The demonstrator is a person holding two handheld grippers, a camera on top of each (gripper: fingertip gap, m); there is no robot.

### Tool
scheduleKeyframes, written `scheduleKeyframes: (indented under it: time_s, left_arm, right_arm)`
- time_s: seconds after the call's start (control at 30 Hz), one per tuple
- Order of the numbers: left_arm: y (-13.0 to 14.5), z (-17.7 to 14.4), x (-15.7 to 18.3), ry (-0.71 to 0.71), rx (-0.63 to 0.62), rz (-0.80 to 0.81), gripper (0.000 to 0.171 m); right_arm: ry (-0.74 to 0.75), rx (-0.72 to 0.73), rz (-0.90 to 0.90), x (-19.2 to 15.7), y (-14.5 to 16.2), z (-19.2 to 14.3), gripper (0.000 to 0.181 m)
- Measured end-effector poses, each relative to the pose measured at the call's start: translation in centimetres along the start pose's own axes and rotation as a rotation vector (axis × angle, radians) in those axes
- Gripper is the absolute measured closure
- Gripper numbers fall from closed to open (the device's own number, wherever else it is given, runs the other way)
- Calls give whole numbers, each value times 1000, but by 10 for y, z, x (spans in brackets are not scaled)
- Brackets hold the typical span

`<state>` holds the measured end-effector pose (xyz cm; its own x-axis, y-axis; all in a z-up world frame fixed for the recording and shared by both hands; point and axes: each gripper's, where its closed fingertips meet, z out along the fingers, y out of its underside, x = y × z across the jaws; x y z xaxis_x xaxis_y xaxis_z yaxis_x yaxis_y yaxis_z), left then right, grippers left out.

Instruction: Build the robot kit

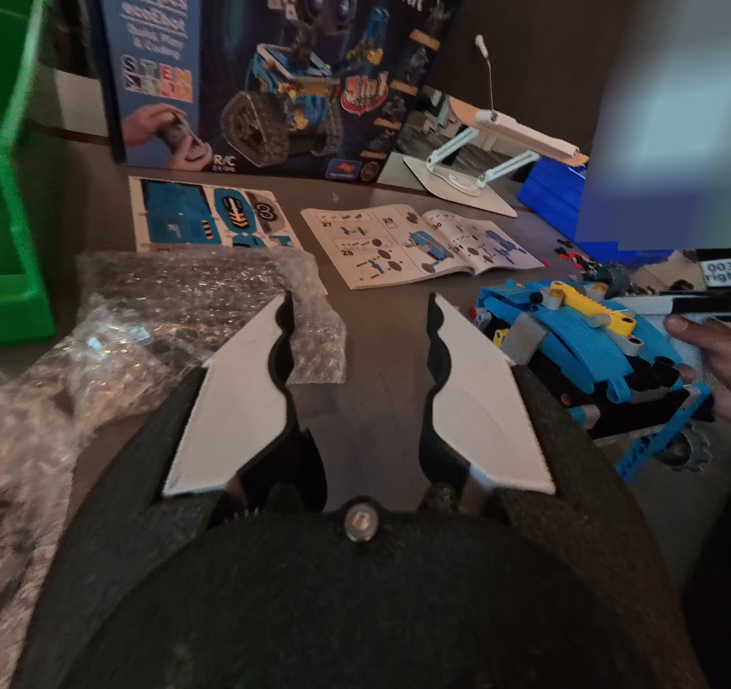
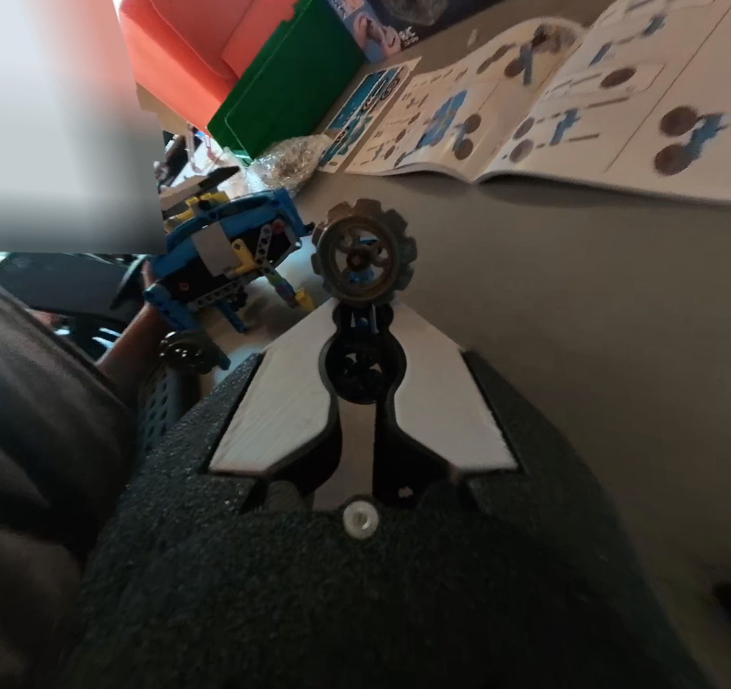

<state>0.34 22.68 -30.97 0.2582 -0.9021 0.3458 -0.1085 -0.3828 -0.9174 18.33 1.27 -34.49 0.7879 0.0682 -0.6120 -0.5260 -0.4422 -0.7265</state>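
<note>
Right gripper was pinched on a small wheel piece: a black hub sat in the notch between the fingers, and a grey toothed wheel stood just past the tips, apparently joined to it by a short blue link. Judged light, stiff plastic; the link could pivot or pop loose, so a hold on the hub seemed safer than on the teeth. Left gripper hung spread wide over bare table, holding nothing. Bubble wrap lay just left of its tips. Blue model rested toward the right edge, a hand on it. Booklet lay open mid-table, sticker sheet beside it, box behind along the far edge.
</note>
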Motion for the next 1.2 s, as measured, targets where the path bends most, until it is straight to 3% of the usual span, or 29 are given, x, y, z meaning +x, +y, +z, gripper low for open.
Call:
scheduleKeyframes:
  time_s: [0.13,0.83,1.2]
  left_arm:
    - [10,8,6,43,-76,-4,104]
    - [13,1,9,96,-66,-113,106]
    - [10,-1,6,109,-44,-156,107]
  right_arm:
    - [-27,-12,48,-2,5,5,170]
    - [-90,14,144,0,1,4,170]
    - [-75,128,416,30,-13,-14,171]
